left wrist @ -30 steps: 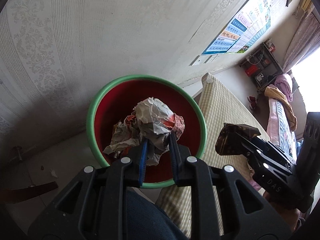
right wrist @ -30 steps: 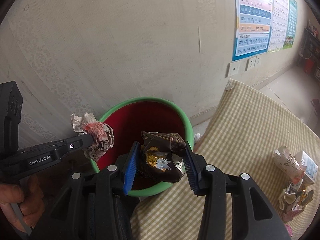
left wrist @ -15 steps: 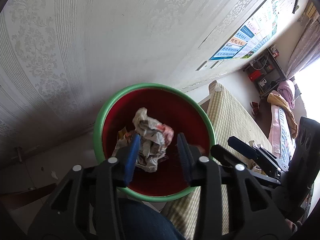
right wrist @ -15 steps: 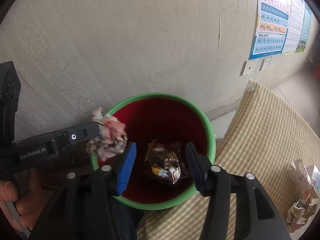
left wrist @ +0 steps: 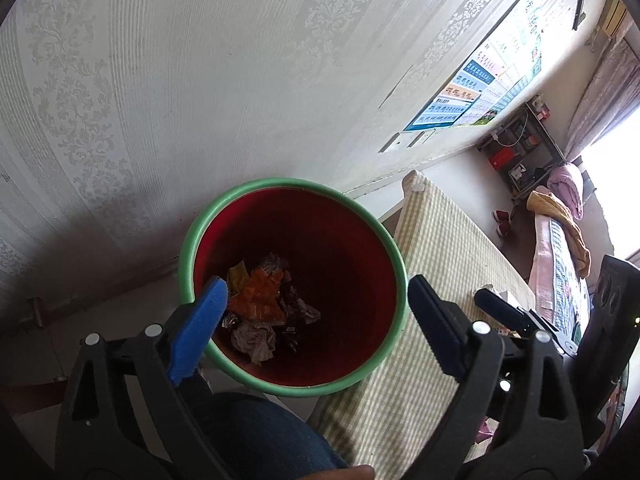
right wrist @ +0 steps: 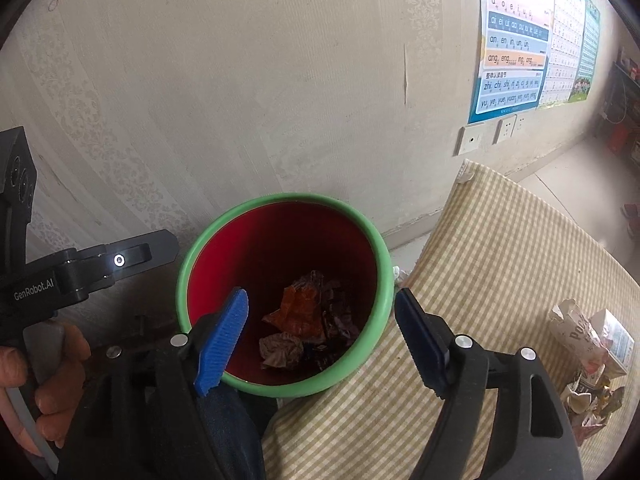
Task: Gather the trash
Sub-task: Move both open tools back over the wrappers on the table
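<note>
A red bin with a green rim (left wrist: 192,240) (right wrist: 384,276) stands on the floor against the wall. Crumpled paper and wrappers (left wrist: 264,312) (right wrist: 308,328) lie at its bottom. My left gripper (left wrist: 316,316) is wide open and empty over the bin's mouth. My right gripper (right wrist: 322,332) is wide open and empty over the bin too. The left gripper's body also shows in the right wrist view at the left (right wrist: 80,268). A pile of trash (right wrist: 588,364) lies on the checked tablecloth (right wrist: 500,264) at the right.
The wallpapered wall (right wrist: 240,80) is just behind the bin. A poster (right wrist: 516,52) and wall sockets (right wrist: 488,136) are to the right. My knee in blue jeans (left wrist: 260,436) is below the bin. A bed with bedding (left wrist: 560,240) stands far right.
Both grippers opened and let go. The crumpled paper from the left and the brown wrapper from the right fell into the bin.
</note>
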The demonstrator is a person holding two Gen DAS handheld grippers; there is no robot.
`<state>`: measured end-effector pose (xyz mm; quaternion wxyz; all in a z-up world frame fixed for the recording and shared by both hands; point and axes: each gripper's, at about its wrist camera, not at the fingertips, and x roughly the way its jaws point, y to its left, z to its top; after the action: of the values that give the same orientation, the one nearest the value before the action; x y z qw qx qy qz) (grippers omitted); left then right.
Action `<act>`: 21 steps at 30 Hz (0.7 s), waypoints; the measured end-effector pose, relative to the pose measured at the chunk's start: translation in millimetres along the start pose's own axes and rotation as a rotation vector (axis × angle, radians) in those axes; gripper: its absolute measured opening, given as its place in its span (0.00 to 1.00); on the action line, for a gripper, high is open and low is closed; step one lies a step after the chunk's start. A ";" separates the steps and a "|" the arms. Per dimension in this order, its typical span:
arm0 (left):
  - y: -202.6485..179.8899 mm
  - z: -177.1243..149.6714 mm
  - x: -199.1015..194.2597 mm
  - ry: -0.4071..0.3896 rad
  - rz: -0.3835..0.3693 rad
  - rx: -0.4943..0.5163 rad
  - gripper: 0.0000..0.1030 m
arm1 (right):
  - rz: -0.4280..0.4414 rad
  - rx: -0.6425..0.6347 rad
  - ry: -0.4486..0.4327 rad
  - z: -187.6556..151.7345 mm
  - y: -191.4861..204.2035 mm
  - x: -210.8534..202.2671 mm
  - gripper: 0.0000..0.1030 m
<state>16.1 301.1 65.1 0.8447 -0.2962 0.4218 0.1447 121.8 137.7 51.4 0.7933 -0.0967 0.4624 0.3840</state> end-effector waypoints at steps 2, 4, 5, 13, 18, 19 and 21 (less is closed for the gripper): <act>-7.7 -2.1 -3.4 -0.003 -0.005 0.014 0.87 | -0.006 0.014 -0.009 -4.4 -5.2 -8.1 0.72; -15.8 -5.0 -7.1 -0.004 -0.009 0.028 0.87 | -0.015 0.027 -0.018 -9.8 -10.6 -17.4 0.72; -20.3 -6.9 -8.9 -0.004 -0.010 0.035 0.88 | -0.021 0.033 -0.023 -12.6 -13.1 -21.9 0.72; -62.3 -29.4 -18.8 0.004 -0.048 0.106 0.89 | -0.071 0.105 -0.059 -42.9 -42.4 -62.5 0.73; -91.1 -47.1 -19.1 0.019 -0.073 0.154 0.89 | -0.109 0.161 -0.077 -63.6 -68.5 -87.7 0.73; -96.8 -50.4 -18.3 0.022 -0.078 0.162 0.89 | -0.117 0.171 -0.080 -68.1 -74.0 -92.5 0.73; -107.8 -55.0 -16.5 0.029 -0.087 0.179 0.89 | -0.132 0.192 -0.086 -76.7 -84.5 -101.4 0.73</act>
<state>25.0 182.6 93.2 0.8670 -0.2396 0.4321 0.0653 102.2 -12.0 73.8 0.8416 -0.0339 0.4553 0.2887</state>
